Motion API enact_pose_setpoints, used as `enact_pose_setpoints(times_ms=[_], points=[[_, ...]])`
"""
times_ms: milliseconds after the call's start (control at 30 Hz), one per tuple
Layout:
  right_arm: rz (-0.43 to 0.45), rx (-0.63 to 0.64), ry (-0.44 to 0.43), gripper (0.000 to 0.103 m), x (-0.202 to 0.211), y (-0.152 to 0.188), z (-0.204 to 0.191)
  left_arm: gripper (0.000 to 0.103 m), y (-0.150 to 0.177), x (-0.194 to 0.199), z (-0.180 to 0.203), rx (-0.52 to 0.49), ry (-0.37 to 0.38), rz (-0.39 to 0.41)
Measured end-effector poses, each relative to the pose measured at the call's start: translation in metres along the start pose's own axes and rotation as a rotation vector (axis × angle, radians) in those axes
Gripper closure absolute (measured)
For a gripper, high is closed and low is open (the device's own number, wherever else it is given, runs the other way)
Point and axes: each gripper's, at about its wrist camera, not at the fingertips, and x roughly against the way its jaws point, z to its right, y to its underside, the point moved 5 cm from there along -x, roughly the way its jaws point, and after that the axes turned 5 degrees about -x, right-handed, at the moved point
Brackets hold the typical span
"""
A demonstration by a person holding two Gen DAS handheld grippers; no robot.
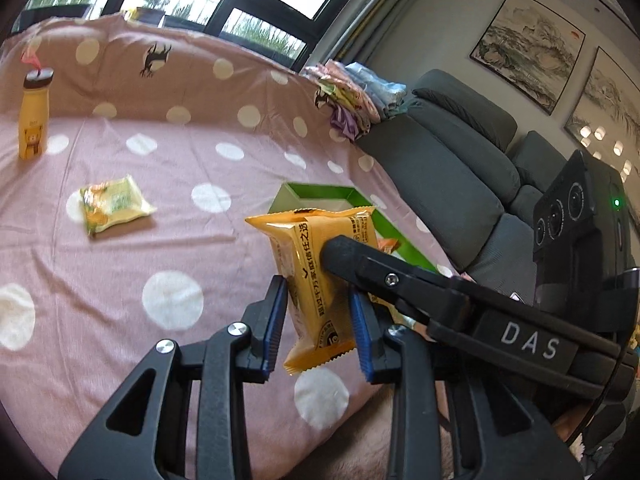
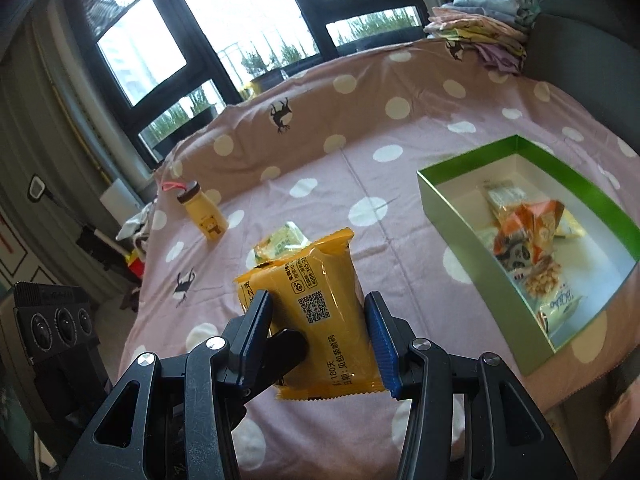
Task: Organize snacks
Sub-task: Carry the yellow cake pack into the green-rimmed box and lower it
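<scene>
Had orange packet (image 2: 316, 308) pinched by both left gripper (image 1: 320, 320) and right gripper (image 2: 316, 336). Several snacks already in green box (image 2: 452, 208); I judged green packet (image 1: 114, 204) still left.

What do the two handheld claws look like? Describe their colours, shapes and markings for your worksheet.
Both claws are black, with angular linkage arms joined by silver round bolts. Each finger carries a blue ribbed pad. The left claw and right claw look alike. The right claw's body, seen from the left wrist, bears white letters "DAS" and a camera block with three round lenses and a green light.
</scene>
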Motion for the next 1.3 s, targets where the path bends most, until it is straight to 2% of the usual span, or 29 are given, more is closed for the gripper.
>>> enact_pose_setpoints(times_ms=[267,500,633,933,1300], points=[[0.093,-0.026,-0.014,0.053,0.015,-0.052,0.024,0.072,-0.046,-0.037,0.029,-0.083,0.028,0.026],[0.137,-0.073,0.006,0.053,0.017,-0.083,0.064,0.072,-0.063,-0.086,0.051,-0.122,0.064,0.001],[0.154,-0.167,0.039,0.053,0.014,-0.088,0.108,0.072,-0.061,-0.12,0.063,-0.147,0.088,-0.048],[0.125,-0.309,0.109,0.053,-0.002,-0.088,0.17,0.072,-0.045,-0.187,0.079,-0.158,0.132,-0.191],[0.135,-0.399,0.136,0.053,-0.001,-0.089,0.212,0.072,-0.035,-0.216,0.097,-0.185,0.162,-0.251]])
